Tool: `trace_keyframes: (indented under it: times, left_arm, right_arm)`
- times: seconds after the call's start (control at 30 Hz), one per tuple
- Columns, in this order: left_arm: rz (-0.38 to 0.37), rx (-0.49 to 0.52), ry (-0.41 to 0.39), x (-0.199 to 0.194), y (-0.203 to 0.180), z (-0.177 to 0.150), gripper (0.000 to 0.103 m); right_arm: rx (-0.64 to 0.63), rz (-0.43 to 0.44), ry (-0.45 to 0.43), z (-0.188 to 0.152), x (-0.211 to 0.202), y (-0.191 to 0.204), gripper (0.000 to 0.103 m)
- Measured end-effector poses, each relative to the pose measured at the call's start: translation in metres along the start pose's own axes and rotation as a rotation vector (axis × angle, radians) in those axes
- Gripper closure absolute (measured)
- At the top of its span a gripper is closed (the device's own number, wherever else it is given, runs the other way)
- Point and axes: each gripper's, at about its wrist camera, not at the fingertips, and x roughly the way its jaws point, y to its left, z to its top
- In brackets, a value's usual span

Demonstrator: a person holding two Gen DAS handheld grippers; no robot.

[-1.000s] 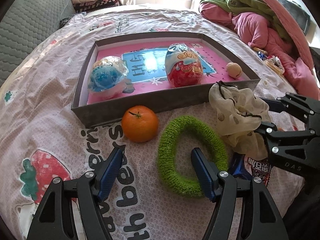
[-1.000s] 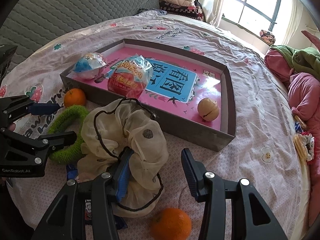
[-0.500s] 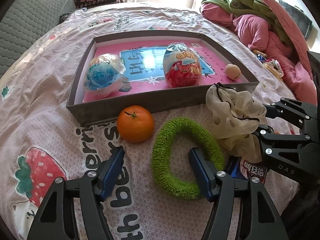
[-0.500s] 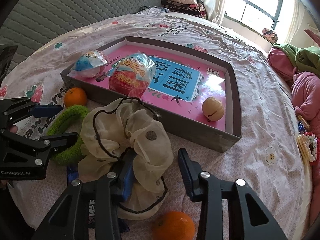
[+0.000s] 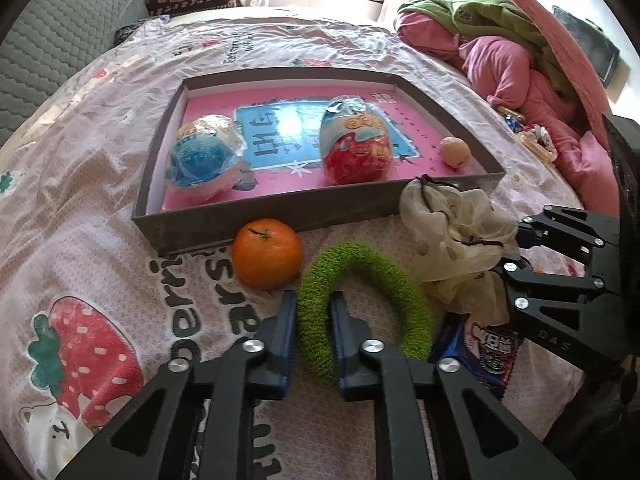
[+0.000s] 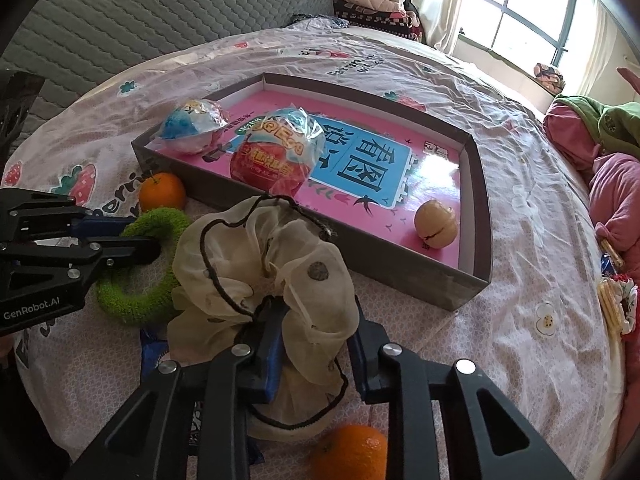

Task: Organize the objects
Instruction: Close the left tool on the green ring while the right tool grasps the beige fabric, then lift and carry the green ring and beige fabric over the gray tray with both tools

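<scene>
- Our left gripper (image 5: 313, 316) is pressed shut on the near-left arc of the fuzzy green fabric ring (image 5: 362, 304), one pad inside the loop and one outside; the ring lies flat on the bed's printed pink quilt (image 5: 100, 216), just in front of the tray.
- We judge the ring light, soft and springy: it should squash under the pads and droop once lifted, so pinching across its band is a sound hold.
- Our right gripper (image 6: 314, 322) is closing on the cream sheer fabric scrunchie with dark cord trim (image 6: 264, 276), whose bunched cloth sits between the pads; it lies at about 3 o'clock of the ring, touching it.
- We judge the scrunchie very light, limp and likely to slip, so a hold deep in the gathered folds seems safer than one on a loose edge.
- The shallow grey cardboard tray with a pink printed floor (image 5: 208, 226) holds three things: a blue-and-white wrapped toy egg (image 5: 204, 158) at 9 o'clock, a red-and-blue wrapped toy egg (image 5: 356, 152) near the centre, and a small tan round fruit (image 5: 454, 152) at 3 o'clock.
- An orange tangerine (image 5: 267, 258) rests against the tray's near wall at 10 o'clock of the ring; a second tangerine (image 6: 350, 458) lies just below the scrunchie in the right view.
</scene>
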Motion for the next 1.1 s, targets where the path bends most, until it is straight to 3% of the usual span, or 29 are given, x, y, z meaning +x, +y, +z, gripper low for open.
trace_keyframes:
  times: [0.27,0.5,1.1]
  left_arm:
    - [-0.047,0.025,-0.010,-0.004,-0.009,-0.001,0.090]
    - [-0.039,0.022,-0.023,-0.007,-0.009,-0.001,0.090]
    - [-0.053,0.039,-0.063,-0.017,-0.012,0.003,0.090]
  right_arm:
    - [0.009,0.014,-0.005,0.001,-0.001,-0.003,0.082]
    - [0.021,0.009,-0.031,0.002,-0.008,-0.005,0.088]
    - [0.054,0.028,-0.071,0.008,-0.016,-0.010,0.089]
